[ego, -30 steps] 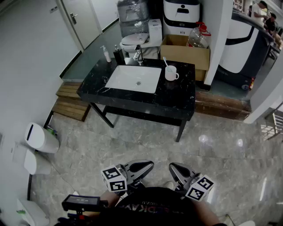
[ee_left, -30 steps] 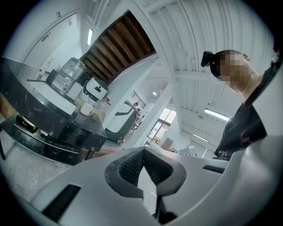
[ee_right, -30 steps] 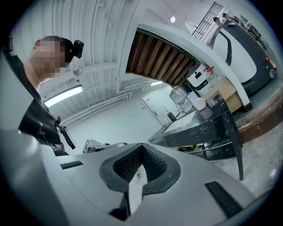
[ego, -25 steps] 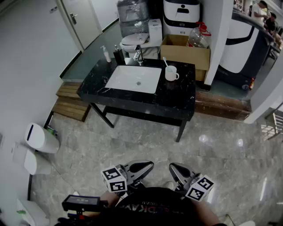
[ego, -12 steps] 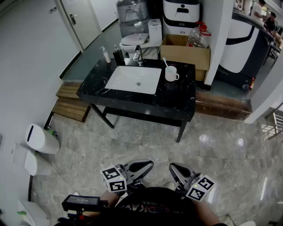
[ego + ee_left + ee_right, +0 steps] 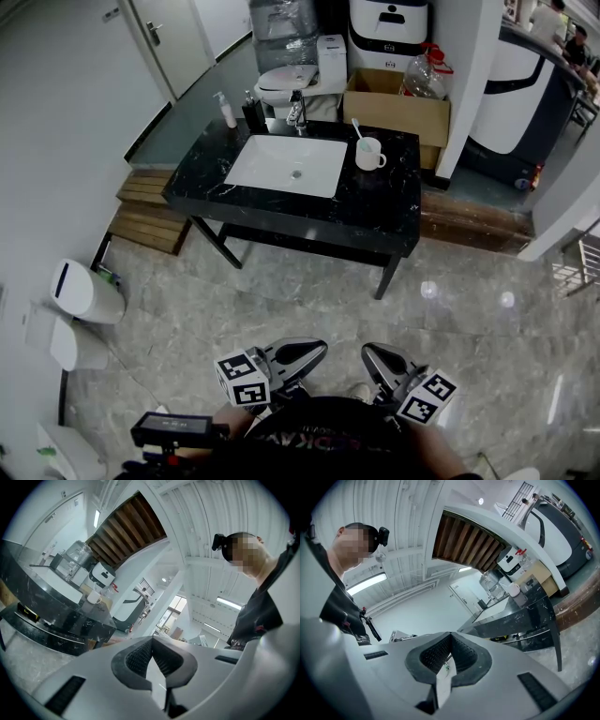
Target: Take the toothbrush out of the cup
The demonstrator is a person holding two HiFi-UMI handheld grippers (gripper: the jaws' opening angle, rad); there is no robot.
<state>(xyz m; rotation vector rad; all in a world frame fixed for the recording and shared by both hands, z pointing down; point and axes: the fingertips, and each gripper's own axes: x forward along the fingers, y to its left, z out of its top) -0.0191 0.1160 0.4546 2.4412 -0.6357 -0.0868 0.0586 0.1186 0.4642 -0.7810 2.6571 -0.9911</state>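
Note:
A white cup (image 6: 369, 155) stands on the black marble counter (image 6: 375, 211), right of the white sink (image 6: 286, 166). A toothbrush (image 6: 357, 130) leans upright in it. Both grippers are held low at my body, far from the counter. The left gripper (image 6: 320, 350) is shut with nothing in it, and so is the right gripper (image 6: 367, 351). In the left gripper view the jaws of the left gripper (image 6: 151, 640) meet, and the cup (image 6: 95, 597) shows far off on the counter. The right gripper (image 6: 450, 634) also has its jaws together, with the cup (image 6: 514, 589) distant.
A faucet (image 6: 297, 112), a soap bottle (image 6: 226, 112) and a dark container (image 6: 253, 112) stand behind the sink. A cardboard box (image 6: 397, 105) and a toilet (image 6: 298, 80) sit beyond the counter. A wooden step (image 6: 150, 212) and white bins (image 6: 82, 291) are at the left. Grey tiled floor lies between me and the counter.
The head view has shifted slightly, so the counter sits a little differently in the frame. Both grippers stay where they were, still shut.

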